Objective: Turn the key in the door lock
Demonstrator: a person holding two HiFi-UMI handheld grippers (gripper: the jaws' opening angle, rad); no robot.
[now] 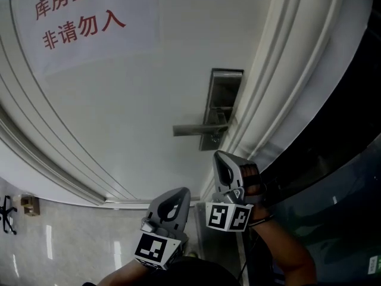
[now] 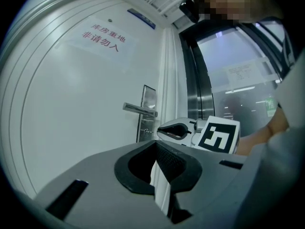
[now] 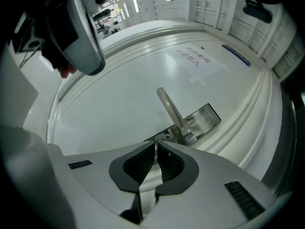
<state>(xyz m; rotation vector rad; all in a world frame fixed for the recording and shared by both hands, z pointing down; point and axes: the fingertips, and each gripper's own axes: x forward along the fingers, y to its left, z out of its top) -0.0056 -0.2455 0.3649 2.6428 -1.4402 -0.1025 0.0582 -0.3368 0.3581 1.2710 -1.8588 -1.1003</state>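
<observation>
Lock plate (image 1: pixel 221 97) lies at 12 o'clock from the clenched, empty right hand-held gripper (image 1: pixel 225 167); left hand-held gripper (image 1: pixel 172 206), also clenched, is farther.

A white paper sign (image 1: pixel 83 16) with 2 rows of red characters sits at 11 o'clock in the head view; glossy pale floor tiles (image 1: pixel 59 243) fill 7 o'clock, with a black star-shaped base (image 1: pixel 6 214) and a small brown box (image 1: pixel 30 205) beside it at 8 o'clock; dark glass (image 1: pixel 339 159) spans 3 to 5 o'clock; in the left gripper view, a blue plate (image 2: pixel 141 19) shows at 12 o'clock and a pale notice (image 2: pixel 245 73) on glass at 2 o'clock.
</observation>
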